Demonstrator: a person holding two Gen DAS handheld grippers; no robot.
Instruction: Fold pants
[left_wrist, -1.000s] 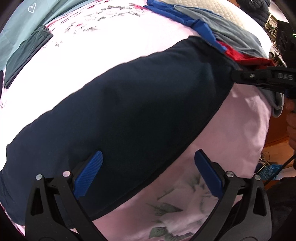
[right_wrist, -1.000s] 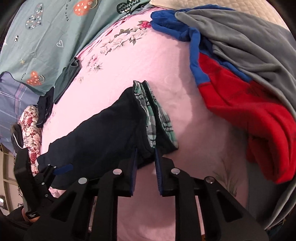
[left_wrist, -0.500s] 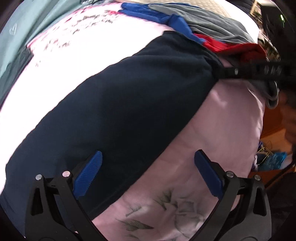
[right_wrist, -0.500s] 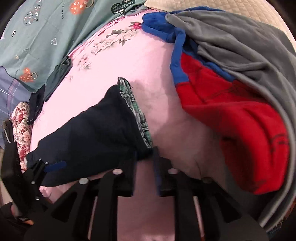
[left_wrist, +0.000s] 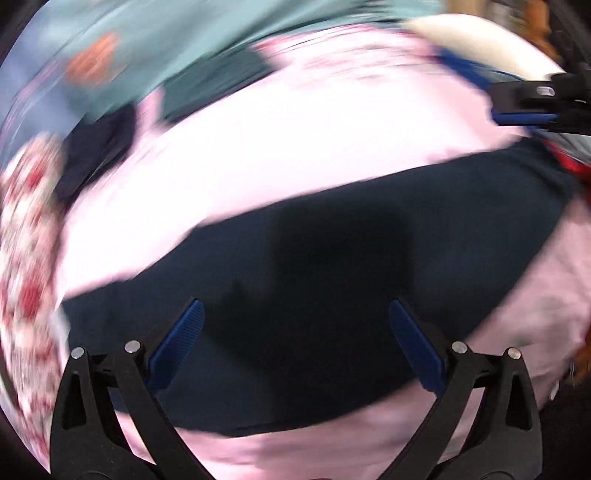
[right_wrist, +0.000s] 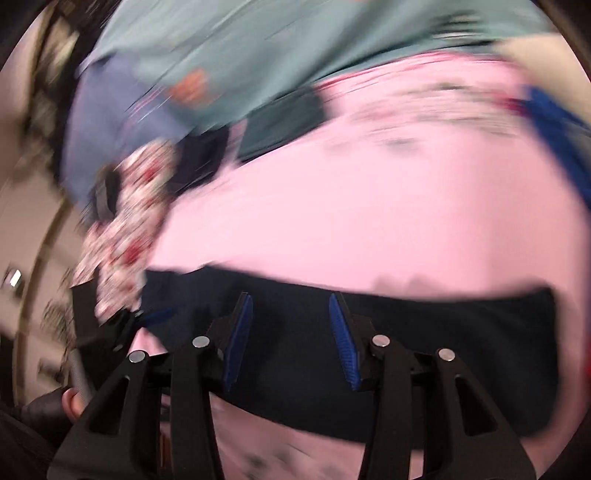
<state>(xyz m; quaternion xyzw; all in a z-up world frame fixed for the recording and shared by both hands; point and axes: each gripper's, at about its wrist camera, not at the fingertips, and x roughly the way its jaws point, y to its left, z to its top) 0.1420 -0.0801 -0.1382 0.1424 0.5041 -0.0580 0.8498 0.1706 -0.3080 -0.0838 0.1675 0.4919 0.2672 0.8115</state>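
Observation:
The dark navy pants (left_wrist: 369, 258) lie flat as a long band across the pink floral bedsheet (left_wrist: 314, 147). In the blurred left wrist view my left gripper (left_wrist: 295, 317) hangs wide open over the pants' middle, with nothing between its blue pads. My right gripper (right_wrist: 291, 310) hovers over the same pants (right_wrist: 443, 332); its jaws are opening and nothing is gripped between them. The right gripper (left_wrist: 524, 107) also shows at the far right of the left wrist view, and the left gripper (right_wrist: 147, 317) shows at the left of the right wrist view.
A teal patterned blanket (right_wrist: 295, 48) covers the far side of the bed. Folded dark garments (left_wrist: 103, 147) and a red-flowered cloth (right_wrist: 129, 221) lie at the left. Blue and red clothing (left_wrist: 569, 166) sits at the right edge. A hand (right_wrist: 72, 404) shows at lower left.
The right gripper, shut on the pants' plaid-lined end before, has let go and opened. Both grippers have swung quickly over the bed, and the views are now blurred.

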